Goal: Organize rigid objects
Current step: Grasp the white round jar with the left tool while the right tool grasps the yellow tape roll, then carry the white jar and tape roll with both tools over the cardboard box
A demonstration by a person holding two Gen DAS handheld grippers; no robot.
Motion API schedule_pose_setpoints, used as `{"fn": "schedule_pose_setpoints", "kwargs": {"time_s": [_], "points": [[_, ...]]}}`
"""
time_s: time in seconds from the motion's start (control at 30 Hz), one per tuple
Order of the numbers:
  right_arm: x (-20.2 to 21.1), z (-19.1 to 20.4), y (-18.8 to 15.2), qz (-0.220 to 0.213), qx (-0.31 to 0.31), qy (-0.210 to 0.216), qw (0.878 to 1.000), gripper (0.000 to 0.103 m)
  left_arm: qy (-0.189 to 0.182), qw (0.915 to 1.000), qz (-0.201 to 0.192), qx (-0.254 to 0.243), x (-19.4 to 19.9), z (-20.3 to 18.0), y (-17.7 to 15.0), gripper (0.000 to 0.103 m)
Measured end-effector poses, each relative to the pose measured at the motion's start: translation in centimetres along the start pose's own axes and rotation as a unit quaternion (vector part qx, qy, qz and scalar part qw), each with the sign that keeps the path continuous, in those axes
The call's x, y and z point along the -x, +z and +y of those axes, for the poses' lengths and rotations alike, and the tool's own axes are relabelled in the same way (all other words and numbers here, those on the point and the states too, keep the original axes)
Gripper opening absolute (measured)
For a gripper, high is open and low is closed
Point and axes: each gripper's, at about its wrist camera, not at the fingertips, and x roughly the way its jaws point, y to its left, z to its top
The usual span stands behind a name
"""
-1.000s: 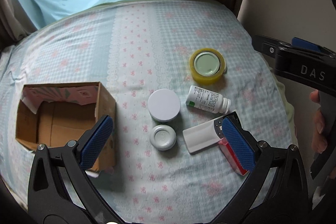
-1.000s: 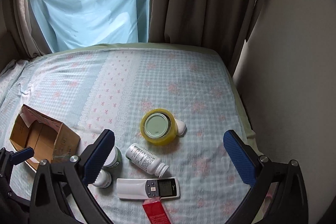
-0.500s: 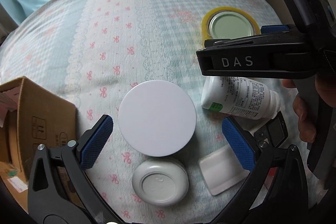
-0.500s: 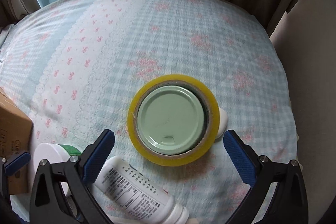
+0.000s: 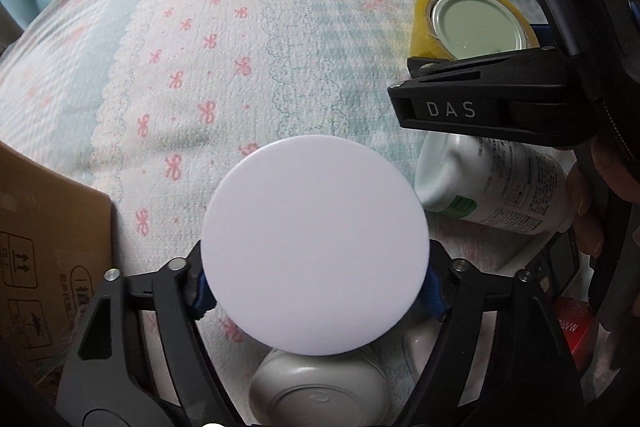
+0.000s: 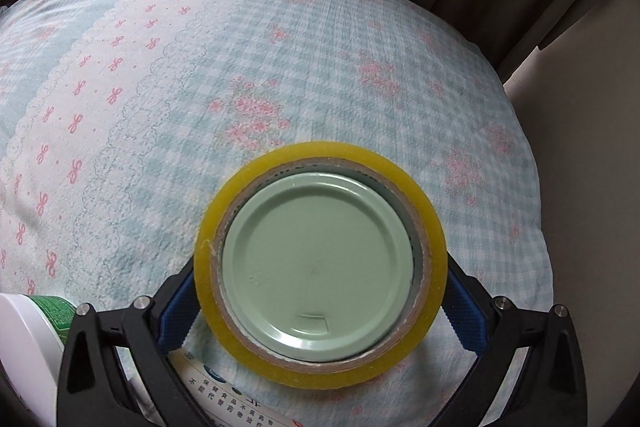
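Note:
In the left wrist view a jar with a flat white lid (image 5: 314, 247) stands on the checked bedspread. My left gripper (image 5: 318, 291) is closing on it, its blue pads (image 5: 202, 293) tucked against both sides under the lid. In the right wrist view a yellow tape roll (image 6: 332, 151) lies around a jar with a pale green lid (image 6: 316, 267). My right gripper (image 6: 320, 313) is closing around the roll, and its pads (image 6: 176, 311) sit against the roll's sides.
A white labelled bottle (image 5: 496, 187) lies to the right of the white jar, under the other gripper's black frame (image 5: 492, 99). A small white round container (image 5: 320, 391) sits in front. The cardboard box (image 5: 48, 247) is at the left. A red packet (image 5: 572, 327) lies at the right.
Both grippers have come down close over the bed. The left one closed from wide open onto the white-lidded jar. The right one moved over the tape roll and narrowed onto it.

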Motion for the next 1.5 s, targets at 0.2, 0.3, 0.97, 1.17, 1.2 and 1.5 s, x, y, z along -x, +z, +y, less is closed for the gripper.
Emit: {"fn": "schedule_pose_setpoints", "kwargs": {"time_s": [0.2, 0.3, 0.97, 1.17, 1.2, 1.5], "points": [[0.2, 0.0, 0.1, 0.000, -0.002, 0.005, 1.000, 0.096, -0.002, 1.0000, 0.000, 0.000, -0.2, 0.3, 0.3, 0.068], [0.3, 0.0, 0.2, 0.001, -0.004, 0.008, 1.000, 0.096, -0.002, 1.0000, 0.002, 0.002, -0.2, 0.4, 0.4, 0.068], [8.8, -2.7, 1.3, -0.037, -0.052, 0.065, 0.996, 0.095, -0.023, 0.9990, -0.039, 0.004, 8.8, 0.3, 0.6, 0.068], [15.2, -4.4, 1.8, -0.063, -0.053, 0.066, 0.994, 0.095, -0.030, 0.9970, -0.072, 0.003, 15.1, 1.3, 1.3, 0.068], [16.4, -4.5, 1.9, -0.066, -0.053, 0.067, 0.994, 0.095, -0.031, 0.9966, -0.077, 0.004, 16.3, 1.7, 1.3, 0.068], [28.1, -2.5, 1.9, -0.089, -0.051, 0.092, 0.990, 0.095, -0.035, 0.9942, -0.098, 0.026, 26.0, 7.3, -0.4, 0.068]]}}
